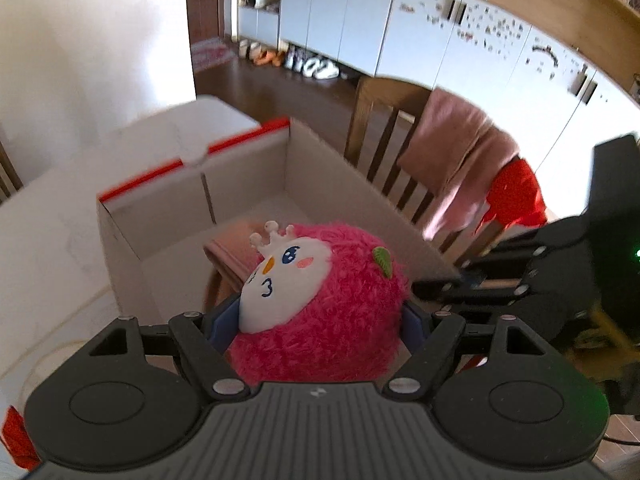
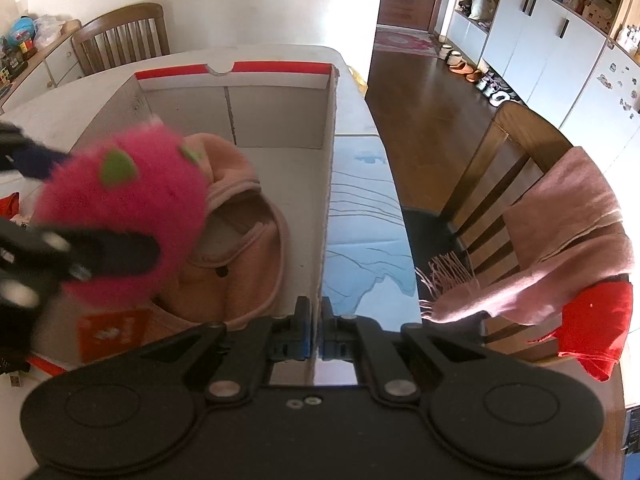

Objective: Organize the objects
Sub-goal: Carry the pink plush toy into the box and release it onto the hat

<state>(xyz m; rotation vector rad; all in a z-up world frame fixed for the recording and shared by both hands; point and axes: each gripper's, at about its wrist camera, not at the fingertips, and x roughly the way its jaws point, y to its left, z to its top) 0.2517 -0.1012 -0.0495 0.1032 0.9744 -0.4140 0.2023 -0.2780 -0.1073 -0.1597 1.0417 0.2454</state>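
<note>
Pinched in the left gripper (image 1: 320, 316), pink plush (image 1: 320, 300) hangs over the box (image 1: 132, 224), opening at twelve o'clock; right gripper (image 2: 316, 330) pinches its wall.

White table carrying an open cardboard box.

From my rig I see a white table (image 2: 56, 112) with a rounded far edge. An open cardboard box (image 2: 326, 184) with red-trimmed flaps sits directly on it, its long side running away from me. Just beside the box's right wall, a pale blue sheet (image 2: 366, 216) with thin dark lines lies flat on the tabletop. At the table's left edge a small red item (image 2: 10, 204) shows; I cannot tell what it is.
</note>
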